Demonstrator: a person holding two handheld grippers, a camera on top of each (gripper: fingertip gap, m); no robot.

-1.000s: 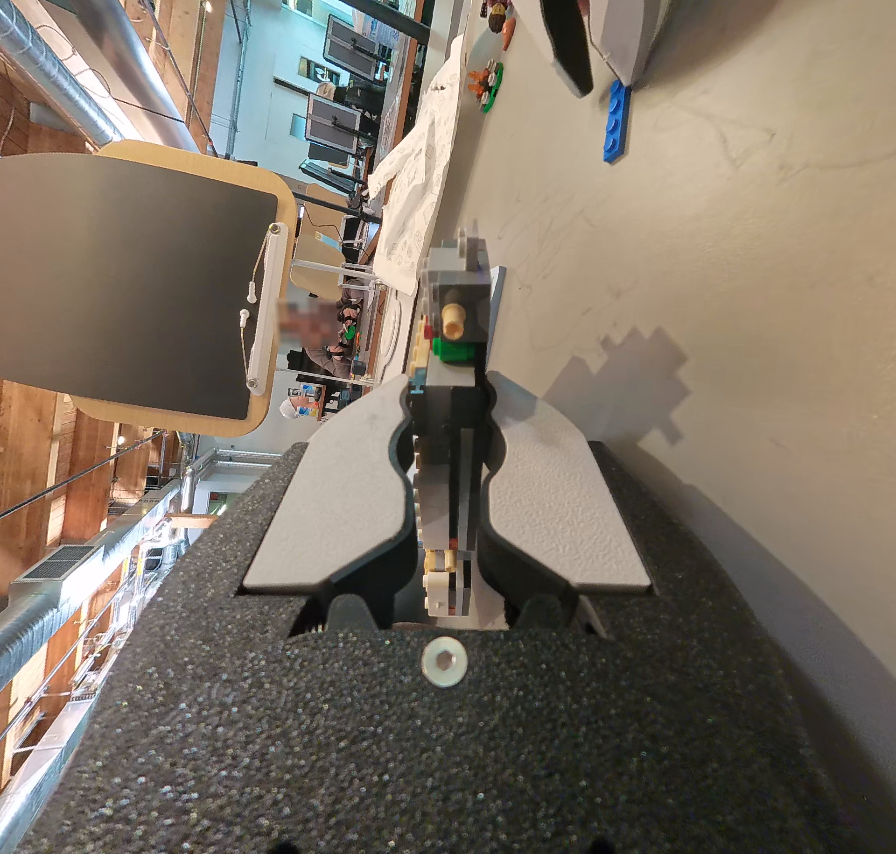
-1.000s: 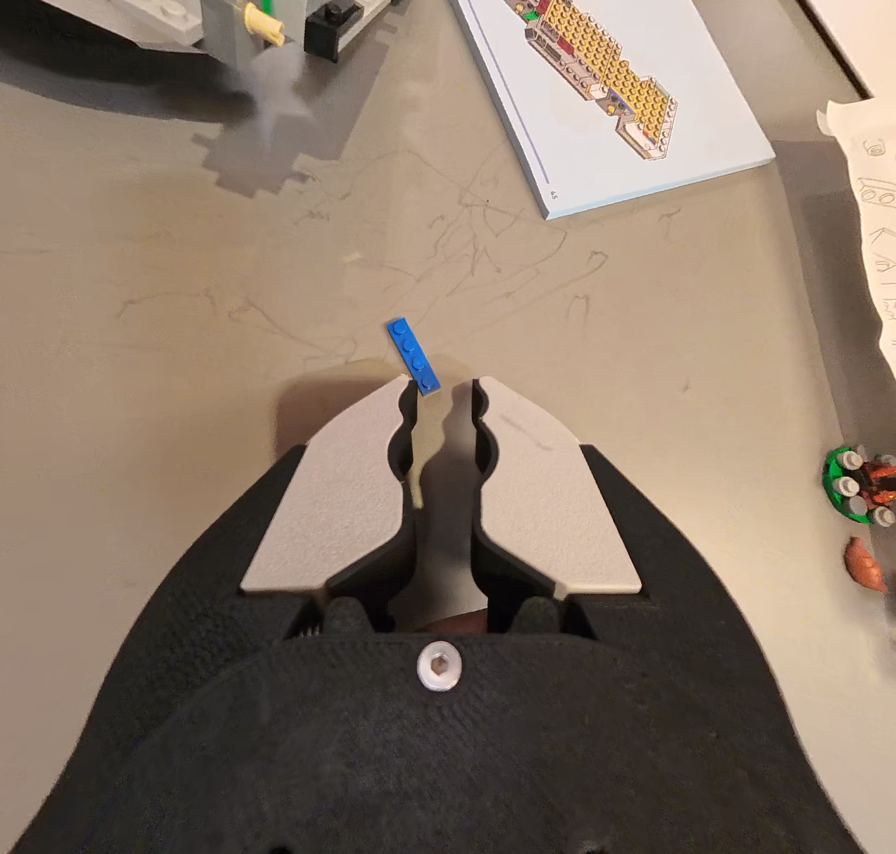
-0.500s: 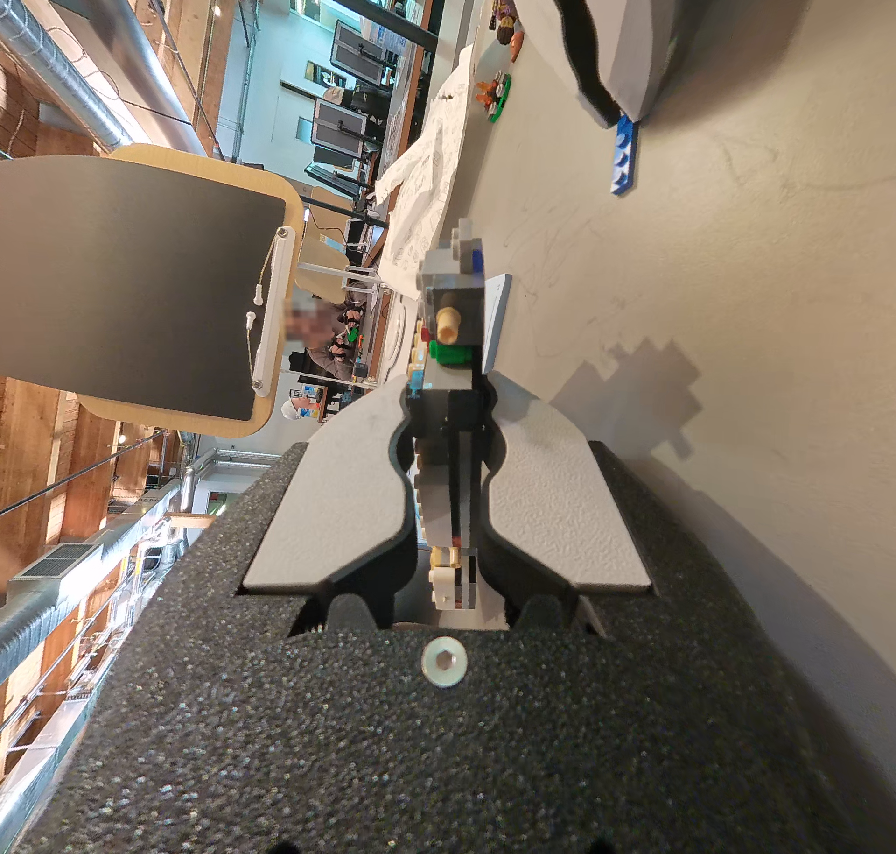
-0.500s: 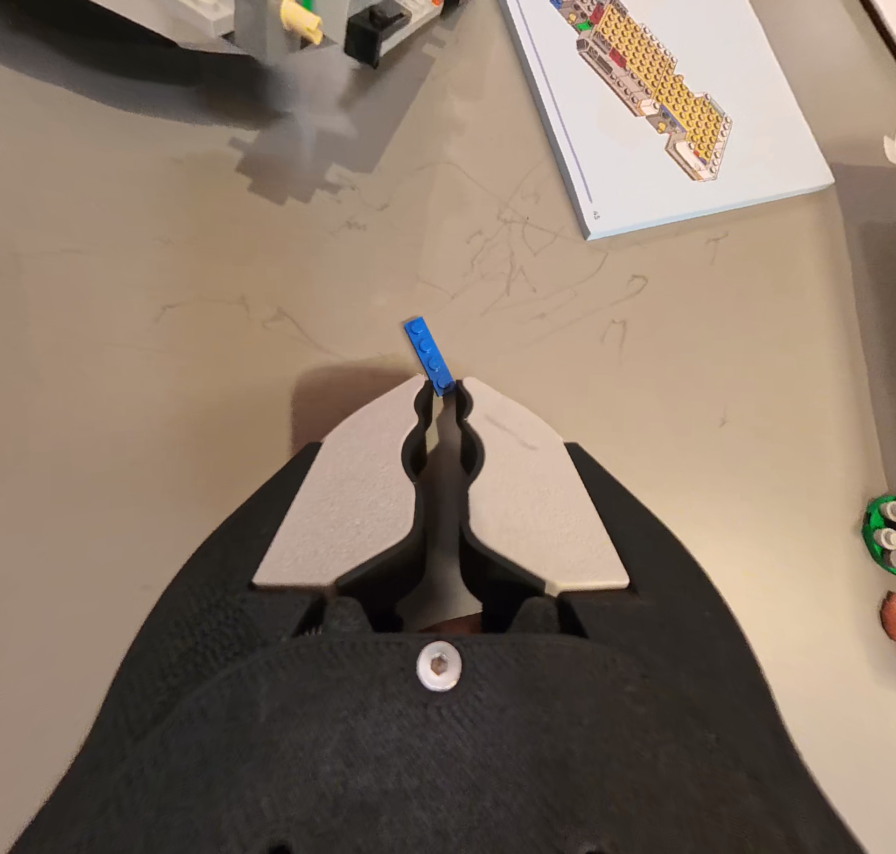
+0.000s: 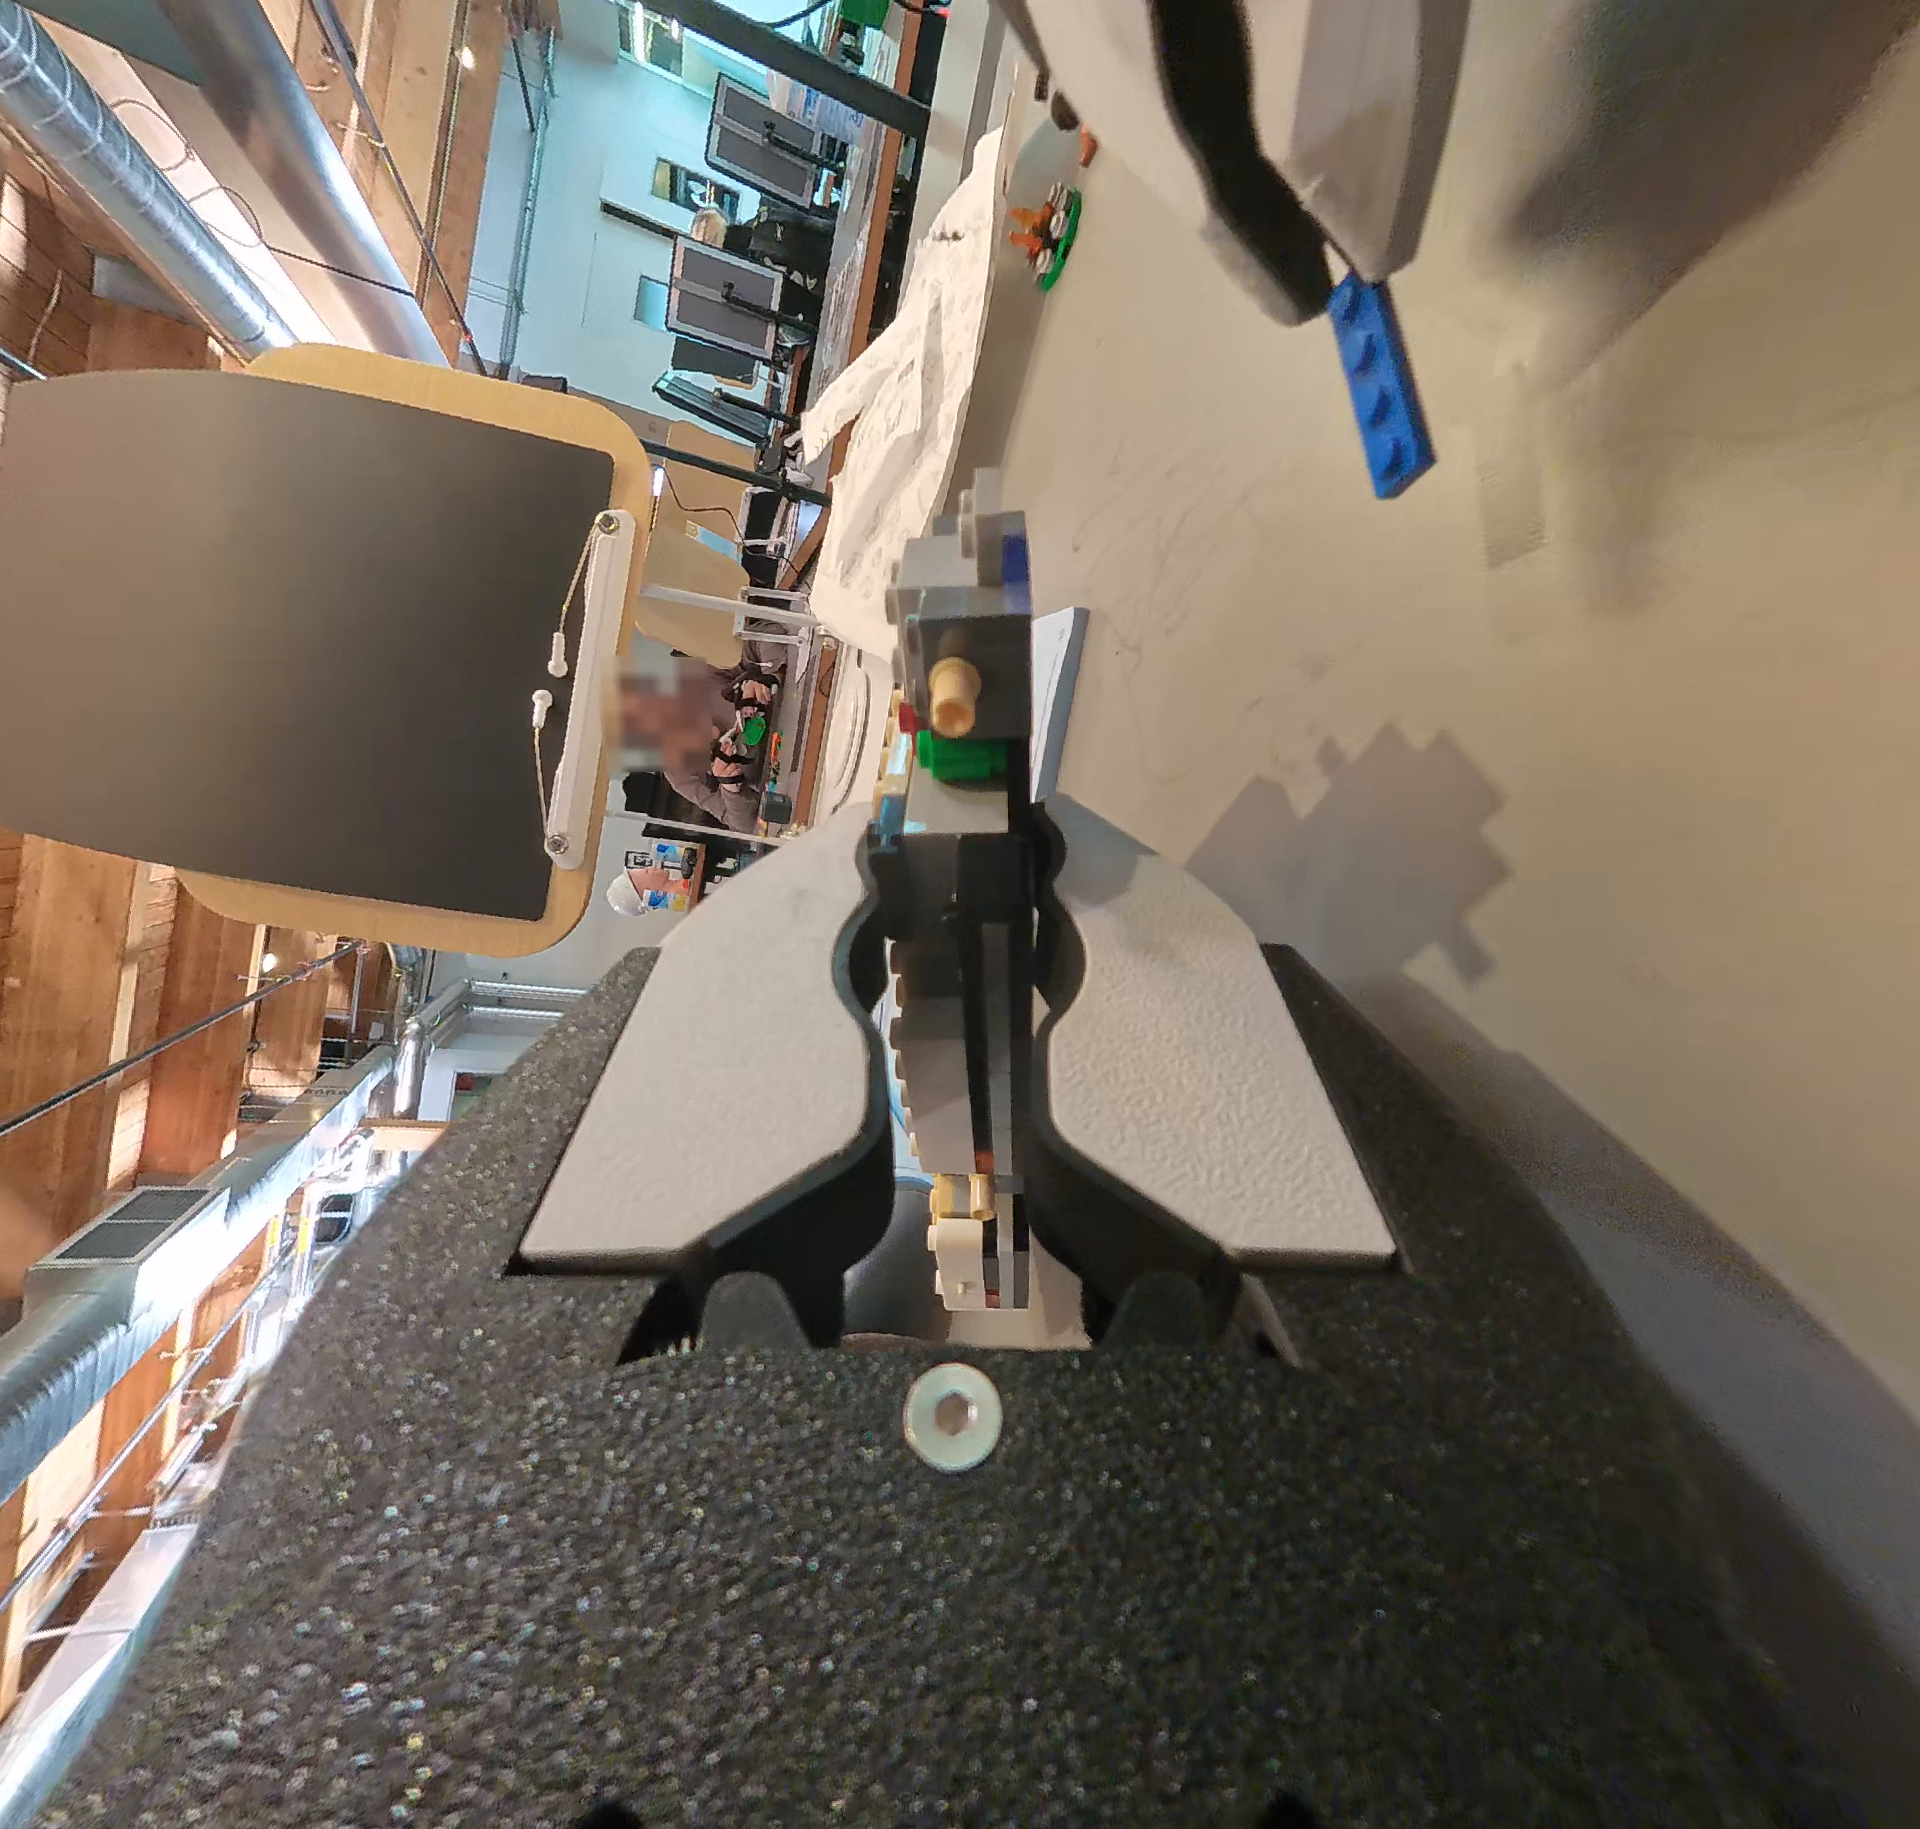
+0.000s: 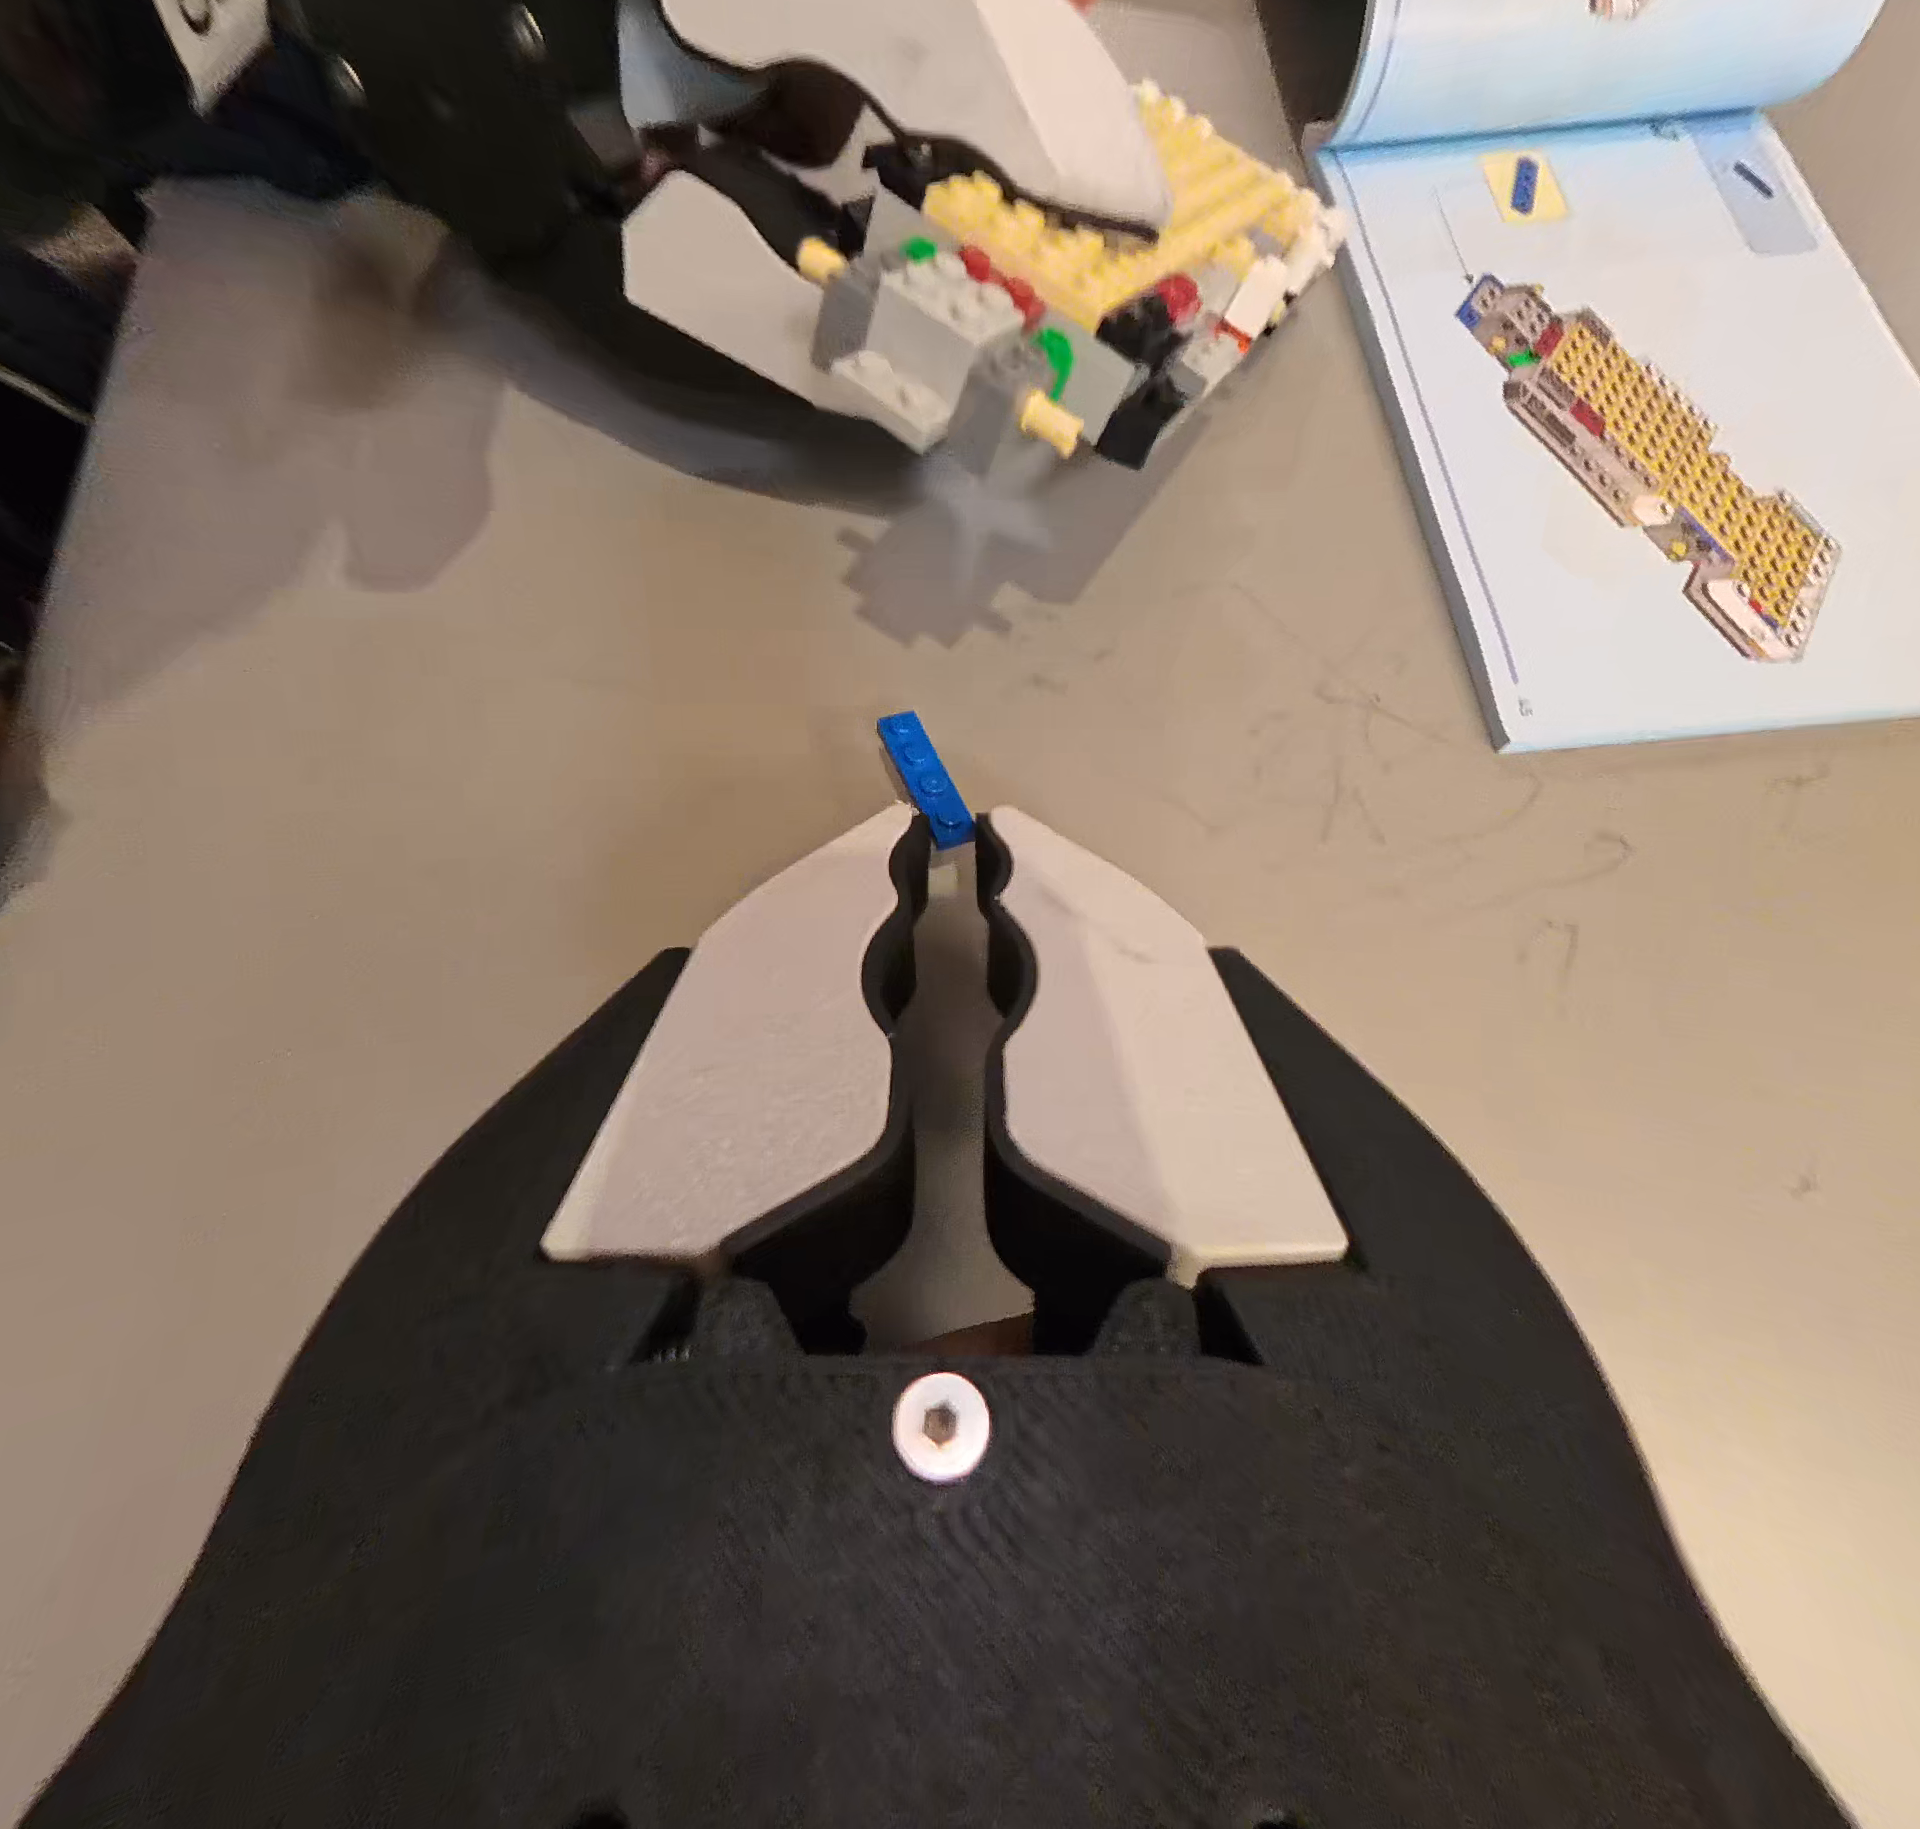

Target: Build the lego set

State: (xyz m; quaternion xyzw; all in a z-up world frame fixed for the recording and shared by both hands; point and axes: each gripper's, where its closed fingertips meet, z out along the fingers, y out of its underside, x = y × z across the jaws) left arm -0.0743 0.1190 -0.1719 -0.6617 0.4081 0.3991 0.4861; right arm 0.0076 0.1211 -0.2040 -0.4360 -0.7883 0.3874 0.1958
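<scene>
Left hand-held gripper (image 5: 956,844): clamped on brick model (image 6: 1049,325) — lifted off the worktop (image 6: 416,792).
Right hand-held gripper (image 6: 951,829): pinching blue four-stud plate (image 6: 925,777) by one end — not yet joined to the model.

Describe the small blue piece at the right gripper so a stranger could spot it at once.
Start at the grey-beige tabletop, left of the open instruction booklet. In the middle of the right wrist view, the right gripper pinches one end of a thin blue brick plate with a single row of four studs. It is solid blue and alone, unlike the multicoloured brick model in the left gripper.
</scene>
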